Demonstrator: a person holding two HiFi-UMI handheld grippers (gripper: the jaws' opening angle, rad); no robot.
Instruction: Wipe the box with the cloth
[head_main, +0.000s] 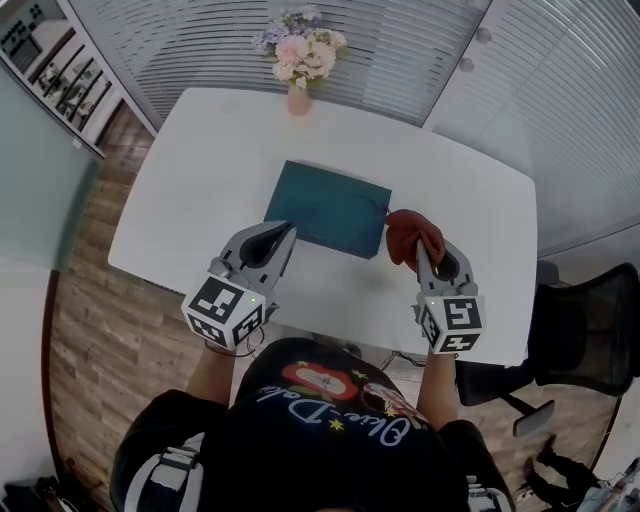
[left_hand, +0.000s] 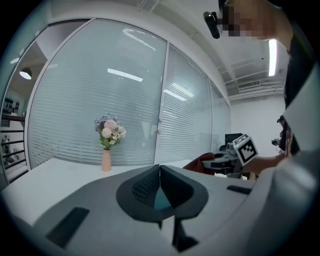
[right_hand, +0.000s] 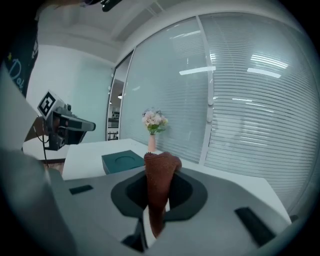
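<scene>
A flat dark teal box (head_main: 331, 209) lies on the white table (head_main: 200, 180), also seen as the box (right_hand: 123, 161) in the right gripper view. A rust-red cloth (head_main: 412, 236) sits just right of the box's near right corner, pinched in my right gripper (head_main: 421, 252). Seen from the right gripper's own camera, the cloth (right_hand: 160, 187) stands bunched up between the jaws of the right gripper (right_hand: 161, 170). My left gripper (head_main: 288, 234) hovers at the box's near left edge, jaws together and holding nothing; in its own view the left gripper (left_hand: 160, 168) shows its tips touching.
A pink vase of flowers (head_main: 300, 55) stands at the table's far edge. Slatted blinds (head_main: 250, 40) run behind it. A black office chair (head_main: 590, 330) stands to the right, off the table. Wooden floor (head_main: 110, 340) lies to the left.
</scene>
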